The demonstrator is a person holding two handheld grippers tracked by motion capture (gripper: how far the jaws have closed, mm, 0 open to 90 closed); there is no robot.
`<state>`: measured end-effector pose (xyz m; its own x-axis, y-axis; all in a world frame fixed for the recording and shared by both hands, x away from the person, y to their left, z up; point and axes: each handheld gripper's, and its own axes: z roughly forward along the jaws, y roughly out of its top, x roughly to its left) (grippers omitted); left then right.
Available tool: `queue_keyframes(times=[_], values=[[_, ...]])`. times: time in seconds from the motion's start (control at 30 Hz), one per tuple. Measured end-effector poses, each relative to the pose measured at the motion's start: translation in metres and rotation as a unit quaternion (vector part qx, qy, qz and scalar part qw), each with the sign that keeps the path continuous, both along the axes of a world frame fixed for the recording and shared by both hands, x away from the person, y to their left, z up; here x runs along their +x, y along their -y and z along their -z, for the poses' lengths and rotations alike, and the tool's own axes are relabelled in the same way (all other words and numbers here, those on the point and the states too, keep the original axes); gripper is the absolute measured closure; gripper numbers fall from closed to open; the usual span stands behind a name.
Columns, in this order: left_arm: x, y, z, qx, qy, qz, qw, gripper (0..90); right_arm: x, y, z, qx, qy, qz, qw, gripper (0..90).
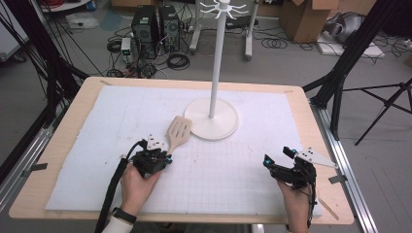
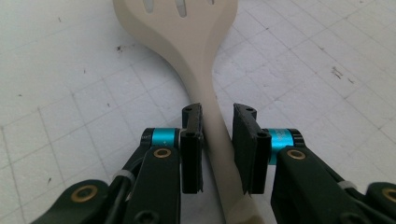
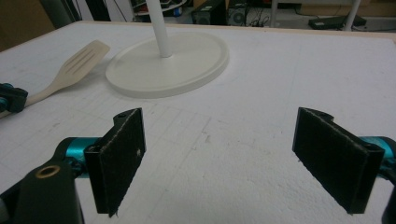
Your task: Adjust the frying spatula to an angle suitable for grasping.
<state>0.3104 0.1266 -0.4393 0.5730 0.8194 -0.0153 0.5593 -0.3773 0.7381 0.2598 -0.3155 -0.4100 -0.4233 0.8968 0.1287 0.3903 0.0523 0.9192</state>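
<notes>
2 jaws of left gripper (image 2: 217, 128) flank spatula (image 2: 187, 37) handle | right gripper (image 3: 233, 158) wide

Slotted spatula (image 2: 196, 51): pale wood look, smooth, matt, faint sheen along handle. Mat (image 1: 121, 126): white foam-like sheet, matt, finely grainy, faint grid lines, small dark specks. Table (image 1: 77, 102) edge: light wood, matt. Stand (image 1: 212, 121): white, smooth, slight satin gloss, plastic or painted metal, cannot tell. Left gripper (image 2: 218, 140): black matt plastic, anodised teal metal collars, brass-coloured rivets. Right gripper (image 3: 219, 161) pads: black, rough, felt-like.
</notes>
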Motion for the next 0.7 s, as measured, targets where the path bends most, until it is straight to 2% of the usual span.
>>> queue_keyframes(times=[0.07, 0.13, 0.3, 0.43, 0.5, 0.7], values=[[-0.001, 0.0, 0.0, 0.001, 0.008, 0.0, 1.0, 74.9, 0.0, -0.001, 0.0, -0.001, 0.0, -0.002, 1.0, 15.8], [-0.001, -0.002, 0.0, 0.004, 0.013, 0.012, 0.9998, 76.5, 0.0, -0.001, 0.0, 0.0, -0.001, -0.001, 1.0, 15.8], [-0.001, -0.006, -0.002, -0.001, 0.0, 0.024, 0.9997, 76.9, 0.001, 0.0, 0.0, 0.002, -0.002, 0.002, 1.0, 15.8], [-0.003, -0.012, -0.007, -0.024, 0.0, 0.044, 0.9987, 77.7, 0.001, 0.0, 0.001, 0.0, -0.003, 0.002, 1.0, 15.9], [-0.005, -0.014, -0.011, -0.026, 0.011, 0.055, 0.9981, 77.9, 0.001, 0.0, 0.001, -0.001, -0.002, 0.001, 1.0, 15.8], [-0.008, -0.018, -0.021, -0.04, 0.021, 0.075, 0.9962, 78.0, 0.002, -0.002, 0.002, -0.004, -0.003, -0.001, 1.0, 15.8]])
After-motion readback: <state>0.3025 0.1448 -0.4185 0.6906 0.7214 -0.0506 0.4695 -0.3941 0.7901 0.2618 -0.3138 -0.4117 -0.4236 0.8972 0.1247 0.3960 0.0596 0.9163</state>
